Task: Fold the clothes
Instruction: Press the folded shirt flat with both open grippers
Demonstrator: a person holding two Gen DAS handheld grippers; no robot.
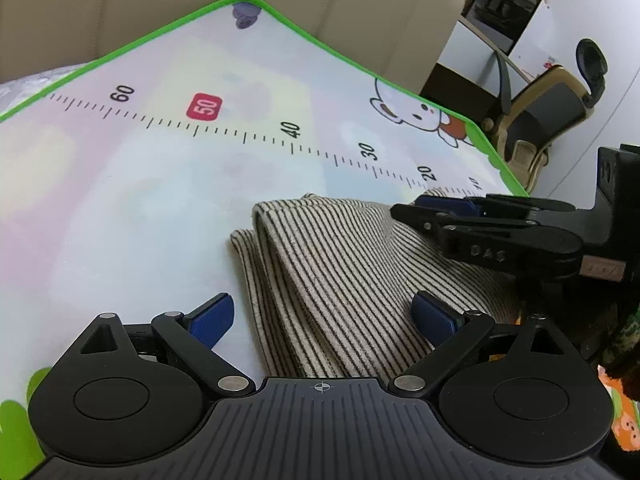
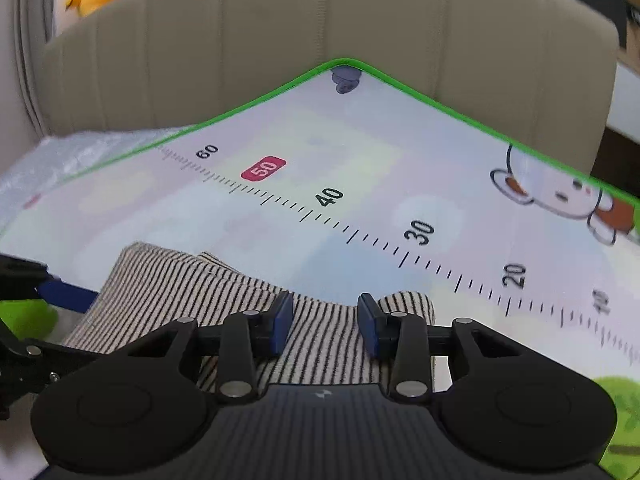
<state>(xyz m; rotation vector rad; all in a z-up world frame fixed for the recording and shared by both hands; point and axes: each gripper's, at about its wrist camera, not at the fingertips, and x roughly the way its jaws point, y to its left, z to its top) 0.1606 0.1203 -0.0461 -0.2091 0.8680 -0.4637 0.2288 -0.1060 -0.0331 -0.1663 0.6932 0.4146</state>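
The striped garment (image 1: 340, 264) is lying folded on the play mat (image 1: 140, 184), near the mat's ruler-printed edge and toward its puppy corner. The left gripper (image 1: 322, 320) is hovering with fingers (image 1: 212, 320) spread wide, one over bare mat, the other over the cloth. The right gripper (image 2: 325, 322) is sitting low over the garment's folded end, fingers (image 2: 282, 320) half-narrowed with striped fabric between them, not pinching.
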